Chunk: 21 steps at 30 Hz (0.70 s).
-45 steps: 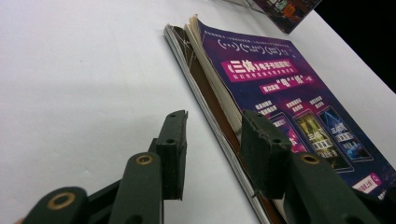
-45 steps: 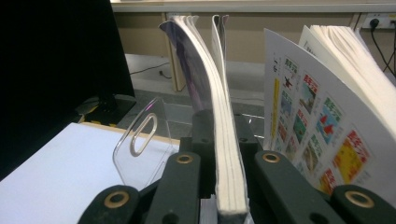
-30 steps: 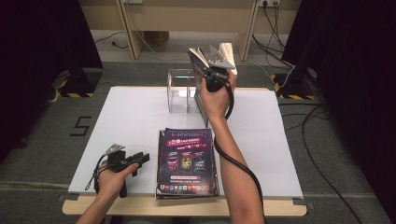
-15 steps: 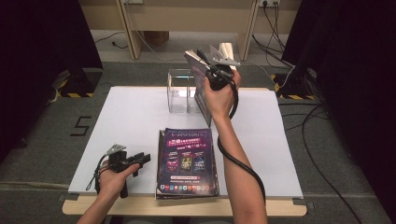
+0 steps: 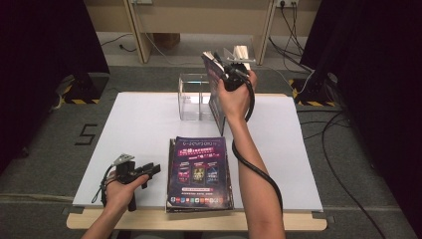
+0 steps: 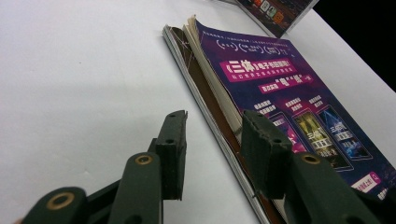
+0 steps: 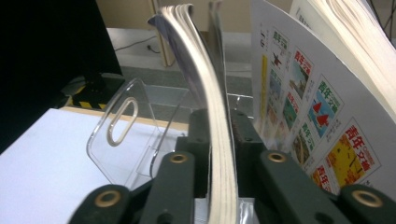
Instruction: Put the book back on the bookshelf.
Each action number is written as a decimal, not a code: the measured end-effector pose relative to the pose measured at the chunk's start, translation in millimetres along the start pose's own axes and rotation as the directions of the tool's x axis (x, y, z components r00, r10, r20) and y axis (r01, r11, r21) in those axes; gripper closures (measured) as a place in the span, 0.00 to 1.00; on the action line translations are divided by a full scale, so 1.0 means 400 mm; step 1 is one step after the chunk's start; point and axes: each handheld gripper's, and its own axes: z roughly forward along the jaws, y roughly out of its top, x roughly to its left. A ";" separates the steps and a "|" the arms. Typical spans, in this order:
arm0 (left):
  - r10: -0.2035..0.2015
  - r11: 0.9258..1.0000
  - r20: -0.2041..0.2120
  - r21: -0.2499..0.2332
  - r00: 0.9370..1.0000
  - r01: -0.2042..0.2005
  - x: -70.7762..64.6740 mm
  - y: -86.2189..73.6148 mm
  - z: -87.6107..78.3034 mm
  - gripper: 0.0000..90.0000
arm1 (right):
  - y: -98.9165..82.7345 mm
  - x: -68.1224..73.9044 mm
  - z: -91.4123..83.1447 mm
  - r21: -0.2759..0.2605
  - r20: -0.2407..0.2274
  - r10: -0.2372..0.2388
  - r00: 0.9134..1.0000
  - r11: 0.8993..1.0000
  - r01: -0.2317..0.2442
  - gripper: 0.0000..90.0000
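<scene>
Above the clear rack (image 5: 196, 97) at the table's far side, the right gripper (image 5: 230, 74), its jaws just re-closed, pinches a magazine (image 5: 215, 89) upright mid-filing, and next must lower it squarely into a slot.

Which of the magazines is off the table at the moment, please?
The magazine clamped upright in the right gripper, beside the clear acrylic holder. The stacked magazines lie flat on the white table.
</scene>
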 end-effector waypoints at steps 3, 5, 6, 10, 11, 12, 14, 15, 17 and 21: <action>-0.003 1.000 -0.001 -0.002 1.000 0.003 0.001 0.000 0.000 0.67 | 0.000 0.003 0.000 -0.006 0.015 0.003 1.000 1.000 -0.003 0.94; -0.004 1.000 -0.002 -0.004 1.000 0.004 0.001 0.001 -0.001 0.67 | -0.004 0.002 0.001 -0.024 0.023 0.003 1.000 1.000 -0.002 0.94; -0.004 1.000 -0.003 -0.003 1.000 0.004 0.002 0.002 -0.001 0.67 | -0.005 0.001 0.002 -0.032 0.022 0.007 1.000 0.999 -0.006 0.94; -0.008 1.000 -0.005 -0.001 1.000 0.008 0.005 0.000 0.000 0.67 | -0.004 0.000 0.008 -0.054 0.022 0.018 1.000 0.998 -0.017 0.94; -0.007 1.000 -0.005 -0.003 1.000 0.007 0.005 0.000 0.001 0.67 | -0.003 0.000 0.010 -0.057 0.024 0.018 1.000 0.998 -0.016 0.94; -0.008 1.000 -0.005 -0.003 1.000 0.008 0.005 0.000 0.001 0.67 | -0.002 0.000 0.011 -0.062 0.024 0.019 1.000 0.998 -0.017 0.94; -0.007 1.000 -0.006 -0.004 1.000 0.007 0.006 0.001 0.000 0.67 | 0.000 -0.001 0.013 -0.074 0.025 0.024 0.999 0.997 -0.023 0.94; -0.007 1.000 -0.007 -0.004 1.000 0.007 0.006 0.001 0.000 0.67 | 0.001 0.000 0.014 -0.083 0.023 0.027 0.999 0.996 -0.025 0.94; -0.006 1.000 -0.006 -0.003 1.000 0.006 0.006 0.001 -0.001 0.67 | 0.002 0.001 0.015 -0.105 0.019 0.026 0.999 0.994 -0.024 0.94; -0.009 1.000 -0.008 -0.007 1.000 0.008 0.006 0.001 0.000 0.67 | 0.011 0.004 0.019 -0.129 0.020 0.030 0.999 0.991 -0.027 0.94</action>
